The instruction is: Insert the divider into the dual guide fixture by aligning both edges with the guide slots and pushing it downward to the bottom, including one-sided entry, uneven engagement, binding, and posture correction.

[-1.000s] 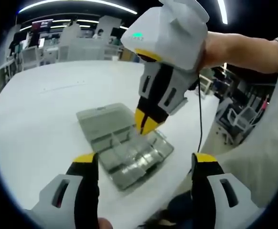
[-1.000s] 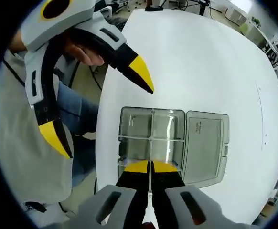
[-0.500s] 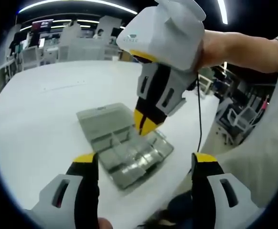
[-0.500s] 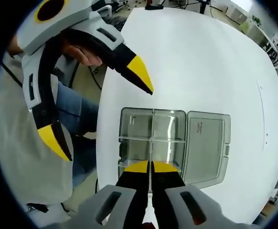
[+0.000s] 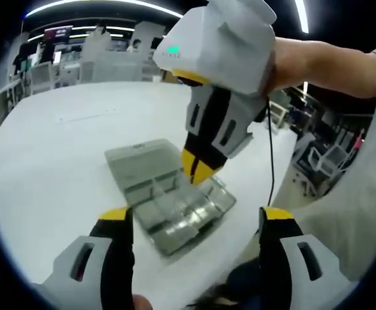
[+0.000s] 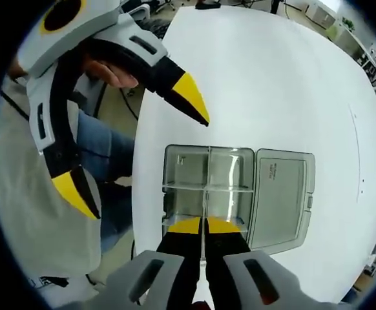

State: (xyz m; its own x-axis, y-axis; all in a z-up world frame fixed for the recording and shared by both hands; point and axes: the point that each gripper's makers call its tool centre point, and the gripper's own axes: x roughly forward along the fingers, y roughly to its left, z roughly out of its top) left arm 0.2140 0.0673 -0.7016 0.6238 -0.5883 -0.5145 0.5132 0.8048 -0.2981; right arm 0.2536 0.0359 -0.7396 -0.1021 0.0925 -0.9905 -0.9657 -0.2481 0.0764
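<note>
One clear grey plastic compartment box (image 6: 207,187) with one hinged lid (image 6: 280,197) lay open on one round white table (image 6: 272,84). Two yellow-tipped grippers (image 6: 203,227) (image 5: 199,170) were present, and one thin transparent divider (image 6: 204,213).

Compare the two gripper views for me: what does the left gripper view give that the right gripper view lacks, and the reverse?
Left gripper view: the right gripper from the side, tips down over the clear box, with a hand on it and room furniture behind. Right gripper view: a look straight down, where a thin clear divider is pinched between the shut jaws and lines up with the box's centre wall, beside the flat open lid; the left gripper is spread open off to the side. Both share the box and the white table.
</note>
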